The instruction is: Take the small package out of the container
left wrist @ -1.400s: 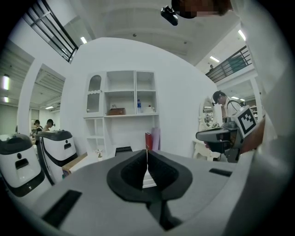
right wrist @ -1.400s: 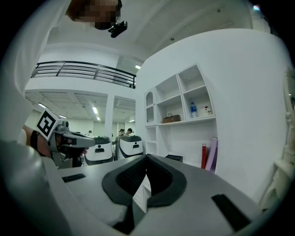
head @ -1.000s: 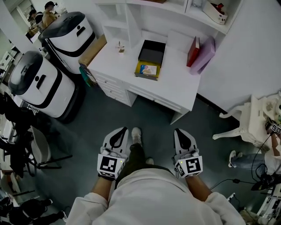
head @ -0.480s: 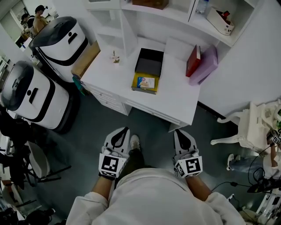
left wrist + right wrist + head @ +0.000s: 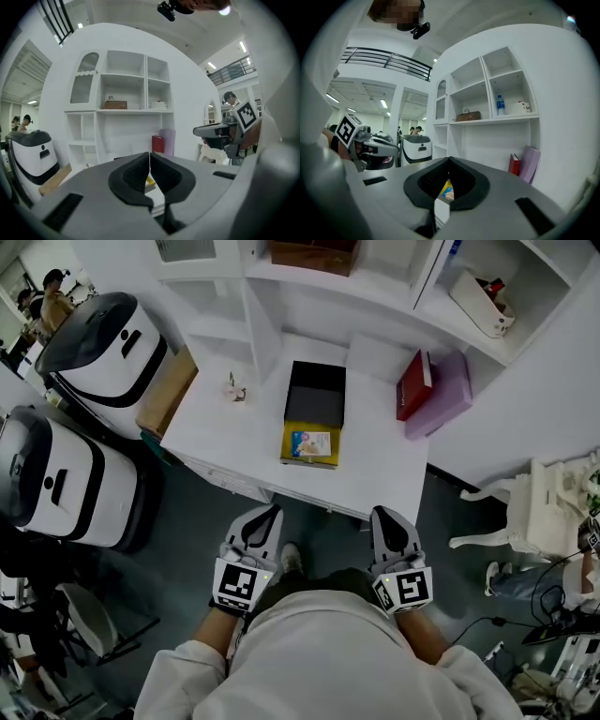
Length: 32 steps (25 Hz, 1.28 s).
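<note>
1. Both grippers have come forward with the person, who now stands at the white desk point(image 5: 220, 442); before, dark floor lay between them and its front edge.
2. Left gripper point(image 5: 269, 513) and right gripper point(image 5: 382, 514) hover just short of that front edge, pointing at the desk. On each, the jaws are closed tip to tip with nothing between them.
3. Near the middle of the front edge sits the yellow container point(image 5: 310, 459), its black lid point(image 5: 315, 393) apparently lying open behind it and touching it. The small package point(image 5: 311, 442), pale with blue print, seems to lie flat inside.
4. Nothing has been touched yet, so the removal is not begun.
5. Risks, as I judge them:
   - closed jaws reaching in would only push the package, so they must part first;
   - a flat package lying low invites a jaw to catch the container wall;
   - an unsteadied container could slide or lift with the package.
</note>
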Each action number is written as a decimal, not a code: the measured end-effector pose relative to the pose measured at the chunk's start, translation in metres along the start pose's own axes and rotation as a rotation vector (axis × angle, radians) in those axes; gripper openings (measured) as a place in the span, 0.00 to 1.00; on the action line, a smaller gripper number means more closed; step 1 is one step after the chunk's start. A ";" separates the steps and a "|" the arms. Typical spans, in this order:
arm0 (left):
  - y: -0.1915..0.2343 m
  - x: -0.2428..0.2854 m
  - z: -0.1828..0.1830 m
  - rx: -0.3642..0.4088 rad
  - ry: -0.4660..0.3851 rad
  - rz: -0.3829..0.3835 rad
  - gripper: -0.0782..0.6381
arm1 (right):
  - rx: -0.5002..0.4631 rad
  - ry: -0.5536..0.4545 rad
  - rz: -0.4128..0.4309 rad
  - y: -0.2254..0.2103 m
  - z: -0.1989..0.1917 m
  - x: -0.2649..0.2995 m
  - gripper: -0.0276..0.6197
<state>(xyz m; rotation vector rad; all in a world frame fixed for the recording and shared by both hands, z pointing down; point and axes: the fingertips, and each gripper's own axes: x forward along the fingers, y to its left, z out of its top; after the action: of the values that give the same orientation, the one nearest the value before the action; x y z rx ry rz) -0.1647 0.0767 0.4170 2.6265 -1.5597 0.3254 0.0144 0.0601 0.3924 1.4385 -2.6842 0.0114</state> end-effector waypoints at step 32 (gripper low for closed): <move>0.050 0.201 -0.039 0.340 0.324 -0.256 0.67 | 0.120 0.080 -0.054 -0.132 -0.039 0.135 0.08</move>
<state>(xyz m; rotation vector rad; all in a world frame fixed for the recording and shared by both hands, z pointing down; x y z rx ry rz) -0.1217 -0.1135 0.4960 2.7824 -1.1355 1.0145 0.0533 -0.1232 0.4378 1.5090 -2.6196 0.2243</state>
